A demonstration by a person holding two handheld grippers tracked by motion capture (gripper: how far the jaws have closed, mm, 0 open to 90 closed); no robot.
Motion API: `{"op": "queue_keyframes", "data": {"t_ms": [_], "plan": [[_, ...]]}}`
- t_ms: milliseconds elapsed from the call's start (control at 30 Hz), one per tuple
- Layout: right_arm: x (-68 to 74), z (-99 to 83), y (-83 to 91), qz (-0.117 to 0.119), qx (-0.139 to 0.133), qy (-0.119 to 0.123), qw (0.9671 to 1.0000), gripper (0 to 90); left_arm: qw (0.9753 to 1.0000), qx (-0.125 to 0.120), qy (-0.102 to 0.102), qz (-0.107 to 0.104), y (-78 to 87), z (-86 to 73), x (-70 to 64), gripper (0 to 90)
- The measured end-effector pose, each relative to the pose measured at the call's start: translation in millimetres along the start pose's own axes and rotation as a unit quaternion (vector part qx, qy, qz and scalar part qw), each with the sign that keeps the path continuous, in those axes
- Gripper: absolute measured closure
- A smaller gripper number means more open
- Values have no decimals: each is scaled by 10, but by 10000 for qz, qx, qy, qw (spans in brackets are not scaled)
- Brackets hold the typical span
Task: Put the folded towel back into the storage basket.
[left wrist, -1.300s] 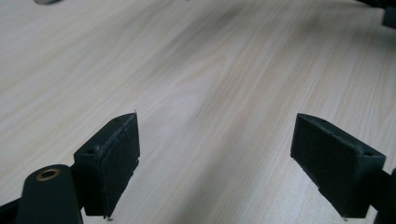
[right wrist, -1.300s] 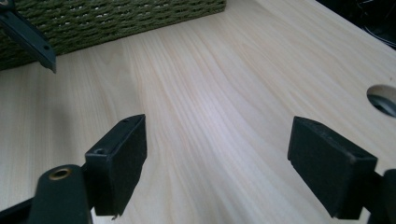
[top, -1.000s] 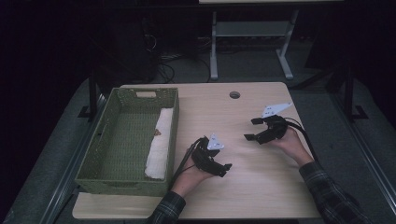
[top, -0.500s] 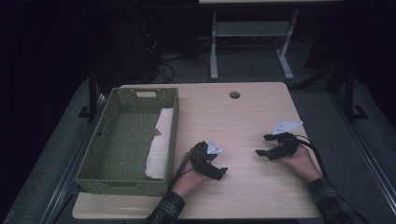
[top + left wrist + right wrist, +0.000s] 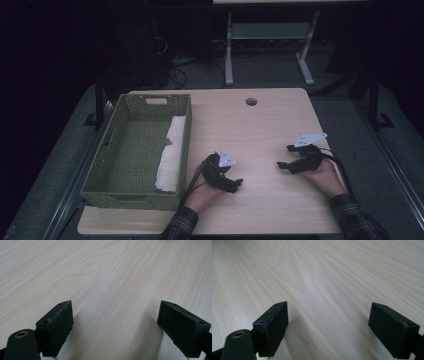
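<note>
both grippers rest low on the bare wooden table (image 5: 260, 125), apart from each other and holding nothing; the left gripper (image 5: 235, 184) lies just beside the green woven basket (image 5: 135, 192), its jaws spread wide with only wood grain between them in the left gripper view; the right gripper (image 5: 284, 165) sits toward the table's right side, jaws likewise released and empty in the right gripper view; the nearest thing to the work is a folded white cloth (image 5: 170, 152), lying lengthwise inside the basket against its right wall, with a small brownish mark on it near the middle; nothing else lies loose on the tabletop; judged from this, the cloth is already put away in the basket and the hands look parked, so little or nothing seems left to do.
</note>
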State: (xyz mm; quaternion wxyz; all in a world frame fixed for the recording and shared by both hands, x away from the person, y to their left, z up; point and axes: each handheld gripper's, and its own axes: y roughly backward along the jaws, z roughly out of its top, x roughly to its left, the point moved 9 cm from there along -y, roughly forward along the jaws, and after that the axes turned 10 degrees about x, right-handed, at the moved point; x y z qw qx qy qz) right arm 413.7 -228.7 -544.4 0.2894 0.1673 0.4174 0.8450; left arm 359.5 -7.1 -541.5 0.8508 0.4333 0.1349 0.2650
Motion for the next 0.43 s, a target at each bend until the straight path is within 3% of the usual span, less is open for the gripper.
{"op": "queue_keyframes", "data": {"t_ms": [433], "plan": [[-1,4,-14,-3,21,42,10000,113,10000,2,-17,-14,0,0,-3,127]]}}
